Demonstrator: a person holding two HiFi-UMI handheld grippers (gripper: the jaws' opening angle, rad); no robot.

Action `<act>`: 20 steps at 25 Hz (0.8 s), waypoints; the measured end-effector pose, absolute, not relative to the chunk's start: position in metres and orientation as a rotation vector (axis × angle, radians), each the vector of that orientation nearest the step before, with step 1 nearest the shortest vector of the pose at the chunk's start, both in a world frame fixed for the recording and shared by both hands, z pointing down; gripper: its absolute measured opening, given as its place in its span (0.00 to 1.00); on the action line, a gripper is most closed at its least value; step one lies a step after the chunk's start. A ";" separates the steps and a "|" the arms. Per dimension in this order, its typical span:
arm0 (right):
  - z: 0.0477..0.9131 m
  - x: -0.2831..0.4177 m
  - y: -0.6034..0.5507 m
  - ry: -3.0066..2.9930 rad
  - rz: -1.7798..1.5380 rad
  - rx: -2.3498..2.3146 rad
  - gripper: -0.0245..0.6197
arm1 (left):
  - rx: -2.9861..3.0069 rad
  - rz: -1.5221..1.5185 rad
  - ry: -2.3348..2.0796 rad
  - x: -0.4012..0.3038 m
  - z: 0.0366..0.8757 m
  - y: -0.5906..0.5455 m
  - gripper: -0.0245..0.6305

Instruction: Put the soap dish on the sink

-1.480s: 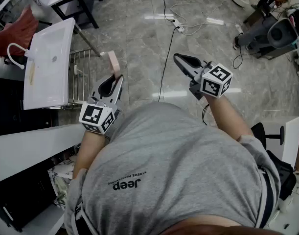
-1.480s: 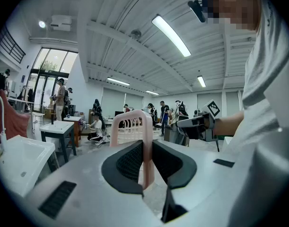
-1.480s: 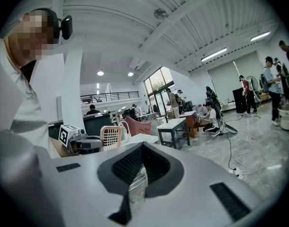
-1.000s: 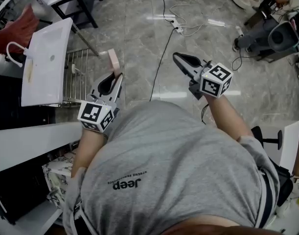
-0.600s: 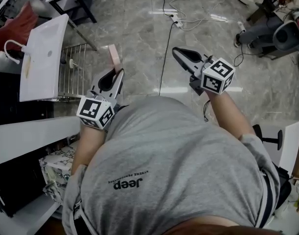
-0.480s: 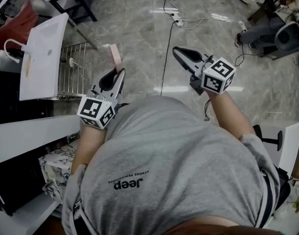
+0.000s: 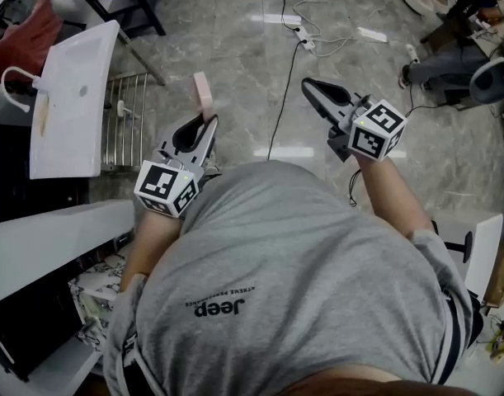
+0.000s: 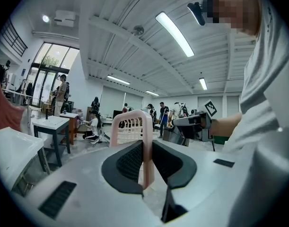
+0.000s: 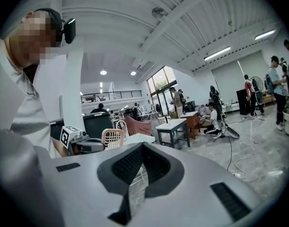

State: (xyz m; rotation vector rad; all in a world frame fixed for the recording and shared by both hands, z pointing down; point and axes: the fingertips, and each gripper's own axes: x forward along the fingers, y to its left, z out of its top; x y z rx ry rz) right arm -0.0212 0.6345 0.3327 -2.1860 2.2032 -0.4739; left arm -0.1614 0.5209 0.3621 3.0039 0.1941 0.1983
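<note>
— Any lettering to report here?
— One brand name: "Jeep", in dark print on the person's grey T-shirt (image 7: 276,254), upside down in the head view. A smaller line of print beside it is too fine to read.
— And the cubes?
— The left marker cube (image 7: 166,190) and right marker cube (image 7: 378,130) carry only black-and-white square patterns.
</note>
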 end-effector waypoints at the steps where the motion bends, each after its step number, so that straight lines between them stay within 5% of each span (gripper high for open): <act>1: 0.334 -0.018 0.619 2.204 -0.473 -2.198 0.12 | 3.007 0.192 0.205 -0.157 0.364 0.504 0.13; 20: 0.317 0.075 0.303 2.060 -0.472 -2.322 0.12 | 3.020 0.198 0.408 -0.054 0.364 0.173 0.13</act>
